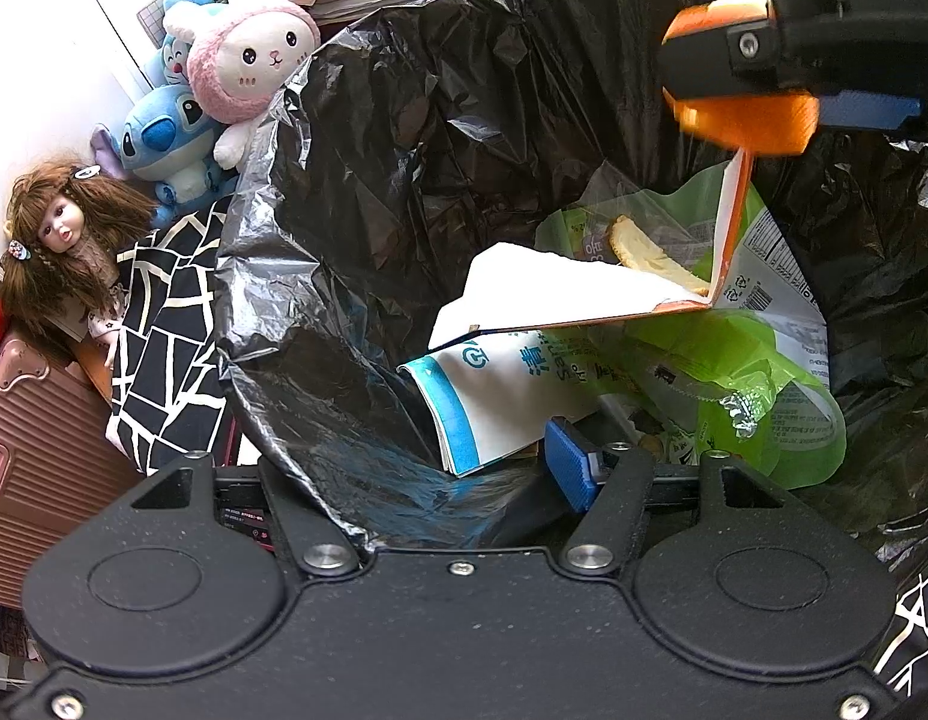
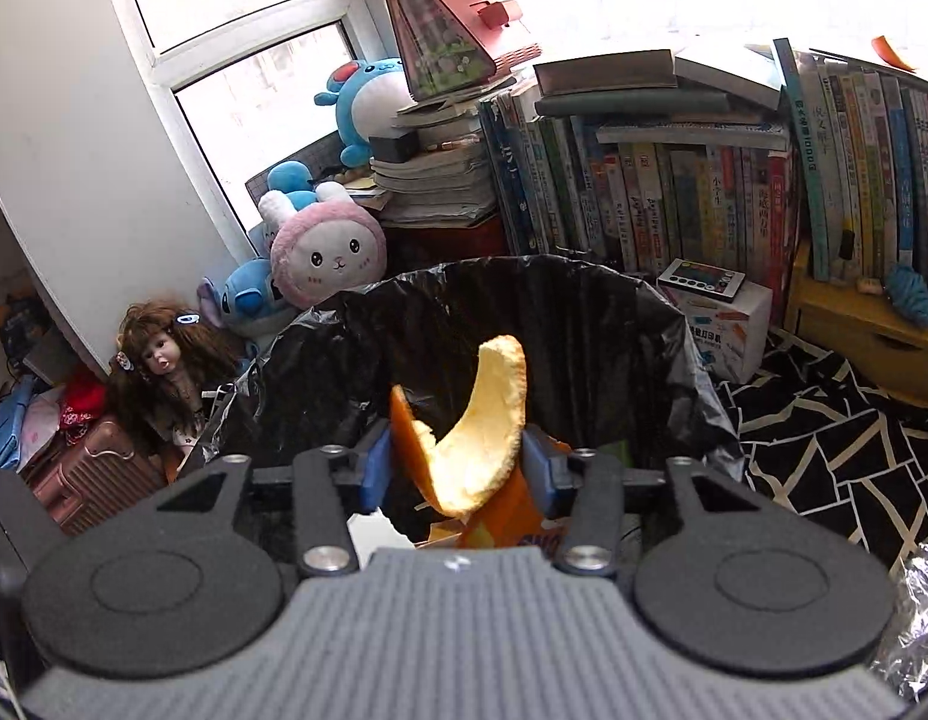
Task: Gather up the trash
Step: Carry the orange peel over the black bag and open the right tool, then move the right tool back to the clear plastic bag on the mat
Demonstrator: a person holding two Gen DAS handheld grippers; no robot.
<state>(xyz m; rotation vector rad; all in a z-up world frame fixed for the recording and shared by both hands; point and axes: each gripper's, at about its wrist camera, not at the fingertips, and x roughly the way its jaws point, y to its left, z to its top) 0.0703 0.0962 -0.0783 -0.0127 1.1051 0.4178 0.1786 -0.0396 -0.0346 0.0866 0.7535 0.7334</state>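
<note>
A bin lined with a black trash bag (image 1: 440,138) (image 2: 584,324) holds a white and blue carton (image 1: 464,402), a green wrapper (image 1: 740,360), an orange-edged card (image 1: 578,294) and a pale peel strip (image 1: 644,252). My left gripper (image 1: 464,474) reaches over the near rim. Its blue right pad (image 1: 569,471) is inside the bag, and the bag's edge drapes over and hides the left finger; the jaws stand wide apart. My right gripper (image 2: 458,468) (image 1: 734,90) hovers above the bin's mouth, shut on a curled orange peel (image 2: 476,444) (image 1: 758,120).
Plush toys (image 2: 326,252) (image 1: 248,54), a doll (image 1: 56,234) (image 2: 158,360) and a pink suitcase (image 1: 38,420) crowd the left. Books (image 2: 704,192) line the back and a white box (image 2: 722,318) stands by the bin. Black-and-white patterned cloth (image 2: 824,438) lies right, with crumpled foil (image 2: 914,618) beyond.
</note>
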